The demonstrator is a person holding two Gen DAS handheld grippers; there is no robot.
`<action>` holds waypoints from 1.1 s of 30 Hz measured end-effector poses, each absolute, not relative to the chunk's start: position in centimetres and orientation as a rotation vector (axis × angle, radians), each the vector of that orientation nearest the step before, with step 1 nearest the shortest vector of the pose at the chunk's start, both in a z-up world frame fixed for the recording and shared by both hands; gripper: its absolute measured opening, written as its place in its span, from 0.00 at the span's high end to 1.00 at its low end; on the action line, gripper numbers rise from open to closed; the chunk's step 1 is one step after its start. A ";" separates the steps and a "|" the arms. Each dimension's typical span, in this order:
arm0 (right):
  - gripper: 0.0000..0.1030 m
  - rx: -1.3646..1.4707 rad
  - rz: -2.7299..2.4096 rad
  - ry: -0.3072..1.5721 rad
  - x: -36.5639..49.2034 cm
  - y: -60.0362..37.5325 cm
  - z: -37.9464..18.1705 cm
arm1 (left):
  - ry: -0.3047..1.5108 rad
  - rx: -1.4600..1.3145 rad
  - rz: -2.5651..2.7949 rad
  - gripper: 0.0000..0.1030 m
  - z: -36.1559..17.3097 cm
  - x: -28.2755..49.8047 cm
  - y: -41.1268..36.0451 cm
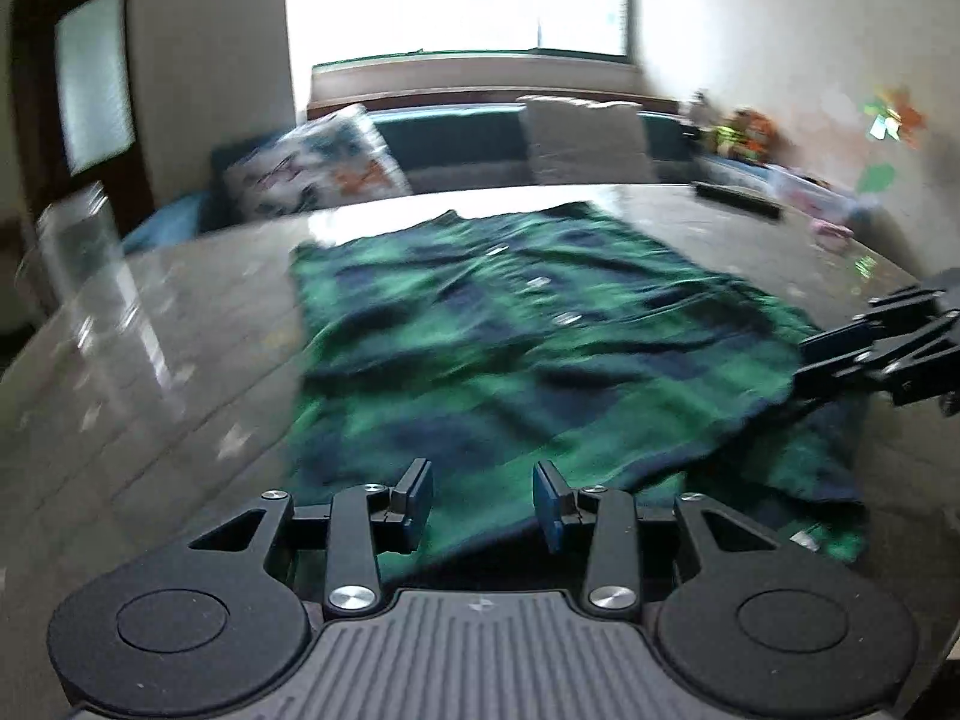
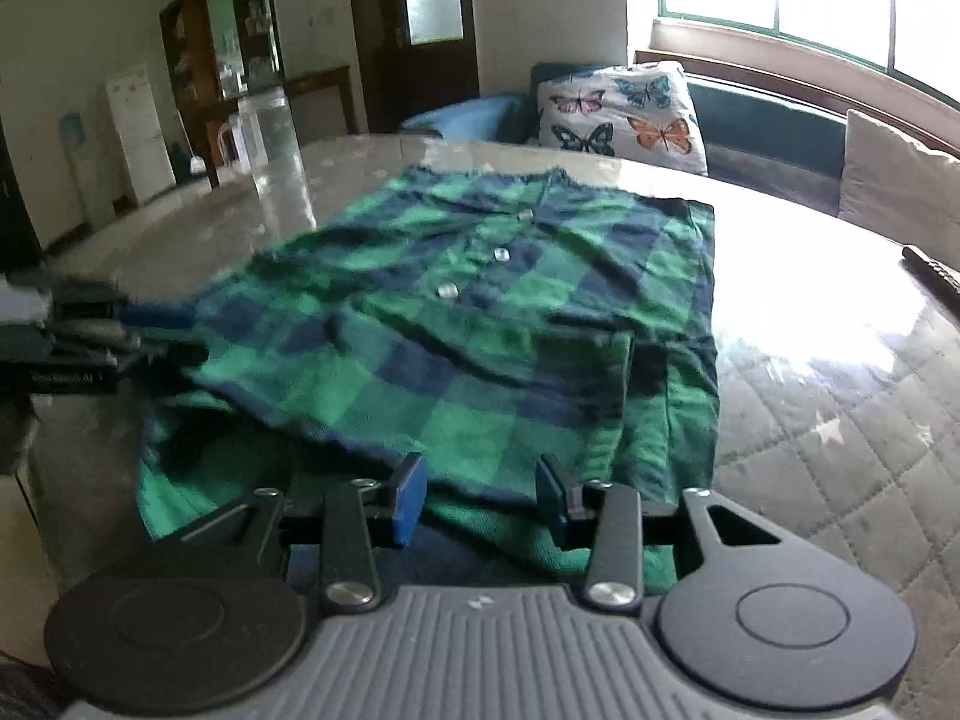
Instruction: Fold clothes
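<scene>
Blue-padded jaws of the right gripper [image 2: 477, 495] stand partly apart, nothing between them, poised over the near hem of the green-and-navy plaid shirt [image 2: 480, 324]. That shirt lies buttons-up on the glossy quilted table [image 2: 840, 420], its sides apparently already turned in. At nine o'clock the left gripper [image 1: 483, 504], likewise parted and empty, hovers by the shirt's edge. Judging by this, the lengthwise fold remains.
</scene>
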State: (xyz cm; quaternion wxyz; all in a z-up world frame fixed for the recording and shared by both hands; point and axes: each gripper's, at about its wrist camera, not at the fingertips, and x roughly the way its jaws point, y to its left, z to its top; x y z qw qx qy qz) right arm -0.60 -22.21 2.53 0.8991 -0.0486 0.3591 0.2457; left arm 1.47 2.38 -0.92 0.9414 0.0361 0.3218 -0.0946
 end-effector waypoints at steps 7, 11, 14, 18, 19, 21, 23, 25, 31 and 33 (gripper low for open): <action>0.61 -0.093 0.501 0.781 0.4 -22.3 1.5 | 0.692 0.010 -0.117 0.61 -1.5 0.3 6.1; 0.60 -0.098 0.494 0.768 0.3 -22.3 2.1 | 0.693 0.006 -0.112 0.60 -1.4 0.0 7.0; 0.60 -0.084 0.488 0.791 0.7 -22.5 1.5 | 0.703 0.029 -0.123 0.59 -1.7 0.0 6.8; 0.59 -0.087 0.488 0.780 0.4 -22.6 1.9 | 0.686 0.042 -0.124 0.59 -1.2 -0.4 7.1; 0.59 -0.085 0.488 0.782 0.4 -22.7 1.9 | 0.682 0.042 -0.122 0.59 -1.0 -0.5 7.2; 0.59 -0.082 0.486 0.789 0.5 -22.8 1.8 | 0.692 0.050 -0.102 0.59 -1.5 -0.5 7.4; 0.59 -0.072 0.489 0.798 0.6 -23.0 1.6 | 0.701 0.058 -0.088 0.59 -1.7 -0.6 7.7; 0.59 -0.067 0.491 0.798 0.6 -23.1 2.0 | 0.694 0.075 -0.096 0.61 -1.3 -1.0 7.7; 0.59 -0.040 0.482 0.785 1.2 -23.6 2.6 | 0.640 0.252 -0.232 0.53 -0.3 -3.0 5.2; 0.59 -0.036 0.471 0.808 1.4 -23.8 1.9 | 0.630 0.323 -0.295 0.51 -0.5 -3.7 3.8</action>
